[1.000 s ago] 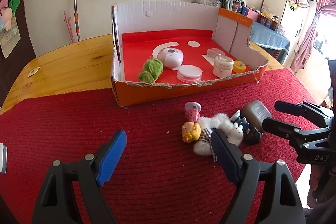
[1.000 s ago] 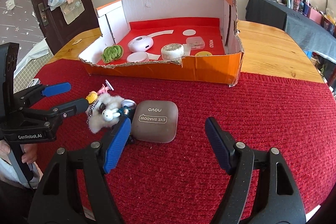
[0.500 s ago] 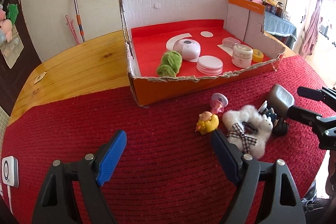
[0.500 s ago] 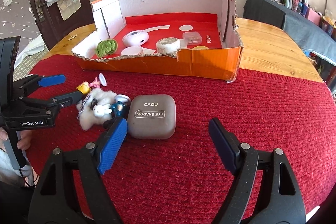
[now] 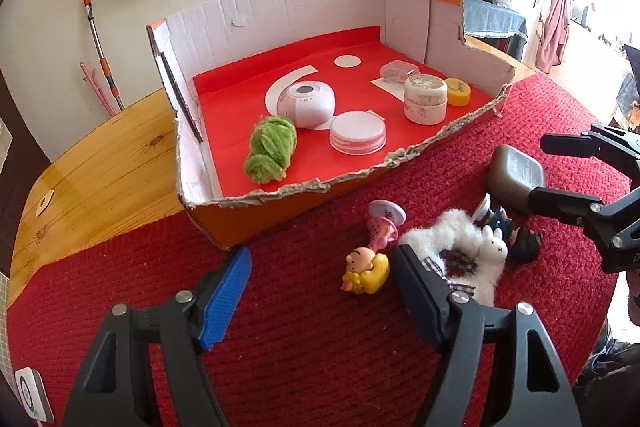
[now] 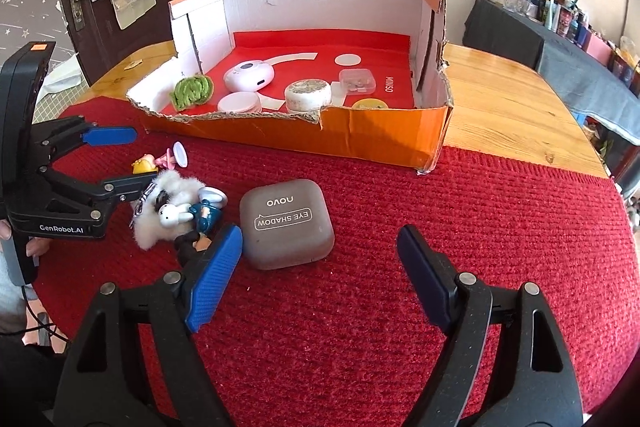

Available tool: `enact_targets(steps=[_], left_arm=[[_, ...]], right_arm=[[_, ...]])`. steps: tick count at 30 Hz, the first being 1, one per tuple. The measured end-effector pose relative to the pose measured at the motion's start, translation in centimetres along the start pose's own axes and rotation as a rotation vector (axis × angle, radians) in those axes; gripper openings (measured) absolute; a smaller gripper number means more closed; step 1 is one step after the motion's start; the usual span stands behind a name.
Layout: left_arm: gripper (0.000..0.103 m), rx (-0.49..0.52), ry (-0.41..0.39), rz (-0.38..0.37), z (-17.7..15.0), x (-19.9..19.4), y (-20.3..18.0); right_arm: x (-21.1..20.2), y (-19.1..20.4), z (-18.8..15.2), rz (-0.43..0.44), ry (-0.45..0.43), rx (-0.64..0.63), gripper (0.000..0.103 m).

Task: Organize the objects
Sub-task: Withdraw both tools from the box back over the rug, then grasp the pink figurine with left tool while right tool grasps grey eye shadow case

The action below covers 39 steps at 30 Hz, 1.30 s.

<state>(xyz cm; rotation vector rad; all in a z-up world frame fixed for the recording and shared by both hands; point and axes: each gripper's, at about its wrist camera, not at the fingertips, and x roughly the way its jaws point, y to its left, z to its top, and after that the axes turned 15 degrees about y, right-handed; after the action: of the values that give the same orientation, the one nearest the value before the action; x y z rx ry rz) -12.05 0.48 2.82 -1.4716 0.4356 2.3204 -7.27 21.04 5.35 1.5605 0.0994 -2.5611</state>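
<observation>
Left wrist view: the left tool (image 5: 322,285) gapes over the red mat (image 5: 304,355) on the desk, its jaws just narrowed somewhat, nothing between them; its right finger sits just beside the yellow figurine (image 5: 366,269) and the white plush keychain (image 5: 452,247). The cardboard box (image 5: 280,203) holds 6 items.

Right wrist view: the right tool (image 6: 318,277) stands wide, empty, the 1 eye shadow case (image 6: 286,223) lying ahead between its fingers, untouched.
</observation>
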Motion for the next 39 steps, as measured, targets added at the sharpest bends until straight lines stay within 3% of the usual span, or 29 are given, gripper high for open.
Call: enact_targets(steps=[7,19,22,27,29,39], left_arm=[[0.068,0.021,0.003,-0.045,0.6,0.3,0.0],[0.046,0.058,-0.006,-0.104,1.0,0.5,-0.8],[0.042,0.067,-0.006,-0.113,1.1,0.5,-1.0],[0.021,0.105,-0.009,-0.149,1.1,0.4,-1.5],[0.021,0.110,-0.014,-0.145,1.0,0.4,-1.7],[0.020,0.047,-0.054,-0.177,0.1,-1.0,-1.4]], right_arm=[[0.5,0.6,0.5,-0.012,0.010,-0.039,0.080],[1.1,1.5,0.7,-0.016,0.015,-0.081,0.079],[1.2,1.6,0.8,-0.012,0.017,-0.088,0.074],[1.5,1.4,0.7,0.025,0.029,-0.085,0.057],[1.4,1.4,0.5,0.027,0.018,-0.090,0.050],[-0.2,1.3,0.1,0.065,-0.037,-0.083,0.050]])
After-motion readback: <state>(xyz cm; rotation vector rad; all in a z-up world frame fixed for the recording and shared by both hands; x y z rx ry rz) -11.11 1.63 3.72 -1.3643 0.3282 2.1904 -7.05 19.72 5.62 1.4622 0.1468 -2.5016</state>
